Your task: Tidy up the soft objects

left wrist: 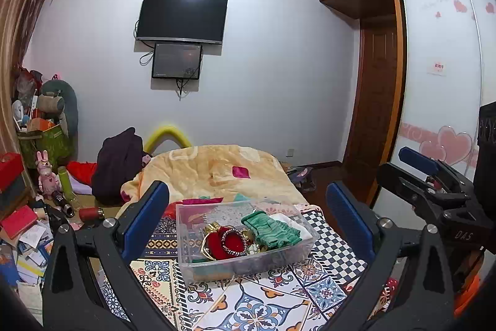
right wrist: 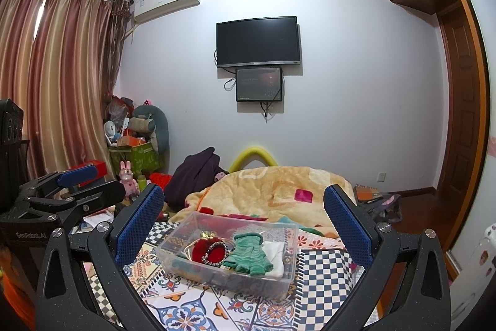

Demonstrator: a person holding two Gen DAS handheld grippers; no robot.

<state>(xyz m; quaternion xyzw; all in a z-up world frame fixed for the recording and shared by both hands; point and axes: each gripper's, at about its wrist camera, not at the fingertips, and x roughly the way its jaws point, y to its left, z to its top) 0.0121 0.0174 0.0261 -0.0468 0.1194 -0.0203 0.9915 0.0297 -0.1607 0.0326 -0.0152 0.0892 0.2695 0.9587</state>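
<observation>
A clear plastic bin sits on a patterned bedspread. In it lie a red padded pouch with beaded trim, a green knitted cloth and a white cloth. My left gripper is open and empty, held above and in front of the bin. My right gripper is open and empty, also in front of the bin. Each gripper shows at the edge of the other's view.
A beige blanket lies heaped behind the bin, with pink and teal cloths at its front edge. A dark garment and clutter lie at left. A wardrobe stands at right.
</observation>
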